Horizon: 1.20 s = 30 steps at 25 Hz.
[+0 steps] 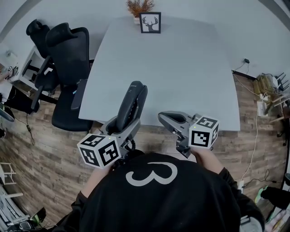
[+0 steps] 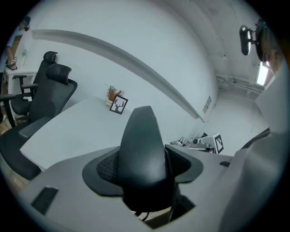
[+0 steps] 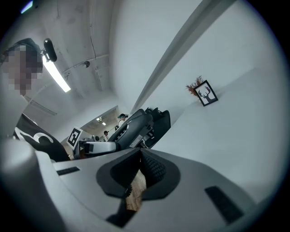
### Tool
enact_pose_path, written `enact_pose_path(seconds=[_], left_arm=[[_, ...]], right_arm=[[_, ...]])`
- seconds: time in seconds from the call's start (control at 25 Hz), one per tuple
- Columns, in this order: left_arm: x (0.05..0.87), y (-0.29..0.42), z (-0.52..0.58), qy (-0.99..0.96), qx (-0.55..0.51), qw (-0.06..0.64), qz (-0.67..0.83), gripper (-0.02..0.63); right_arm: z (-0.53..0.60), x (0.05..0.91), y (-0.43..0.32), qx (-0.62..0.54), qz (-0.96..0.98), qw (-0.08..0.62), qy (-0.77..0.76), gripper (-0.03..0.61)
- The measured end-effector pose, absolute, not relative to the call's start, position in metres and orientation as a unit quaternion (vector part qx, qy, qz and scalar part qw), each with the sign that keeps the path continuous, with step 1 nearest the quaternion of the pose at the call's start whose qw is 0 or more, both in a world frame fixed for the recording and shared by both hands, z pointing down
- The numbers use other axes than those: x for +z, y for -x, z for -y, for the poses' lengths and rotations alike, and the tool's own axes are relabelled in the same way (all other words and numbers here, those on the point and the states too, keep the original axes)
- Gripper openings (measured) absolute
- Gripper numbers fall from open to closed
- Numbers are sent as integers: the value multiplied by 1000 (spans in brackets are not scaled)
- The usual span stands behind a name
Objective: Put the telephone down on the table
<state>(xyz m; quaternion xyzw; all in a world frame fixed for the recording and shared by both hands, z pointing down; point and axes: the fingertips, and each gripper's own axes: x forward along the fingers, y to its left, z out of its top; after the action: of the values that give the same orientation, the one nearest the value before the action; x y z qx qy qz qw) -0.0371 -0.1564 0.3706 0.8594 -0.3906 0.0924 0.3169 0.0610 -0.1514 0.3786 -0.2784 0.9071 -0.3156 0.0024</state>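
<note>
A black telephone handset (image 1: 133, 102) is clamped in my left gripper (image 1: 123, 126), lower end between the jaws, upper end pointing out over the front edge of the white table (image 1: 181, 68). It is held above the table edge, not resting on it. In the left gripper view the handset (image 2: 142, 149) fills the gap between the pads, which press on both its sides. My right gripper (image 1: 162, 117) hovers just to the right, at the table's front edge, jaws shut with nothing between them. The right gripper view shows its pads meeting (image 3: 139, 156) and the handset (image 3: 136, 127) beyond.
A framed deer picture (image 1: 150, 22) and a dried plant (image 1: 139, 7) stand at the table's far edge. Two black office chairs (image 1: 68, 54) sit at the table's left side. Cables and boxes (image 1: 267, 90) lie on the wooden floor to the right.
</note>
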Motion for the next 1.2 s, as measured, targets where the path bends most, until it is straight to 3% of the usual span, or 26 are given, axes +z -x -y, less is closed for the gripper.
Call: enact_pose_path(seconds=[0.44,0.68,1.2], left_arm=[[379,40,218,-862,135,284,397,296],[388,38,257,-863,132,313,374,296],[446,67,346,-842,212,271,415,296]], right_arm=[[194,386,-71,-327,-895,-2,305,8],[225,393,-77,-343,-881,-10,326,8],[277,419,-69,-377,-857,-23,349,8]])
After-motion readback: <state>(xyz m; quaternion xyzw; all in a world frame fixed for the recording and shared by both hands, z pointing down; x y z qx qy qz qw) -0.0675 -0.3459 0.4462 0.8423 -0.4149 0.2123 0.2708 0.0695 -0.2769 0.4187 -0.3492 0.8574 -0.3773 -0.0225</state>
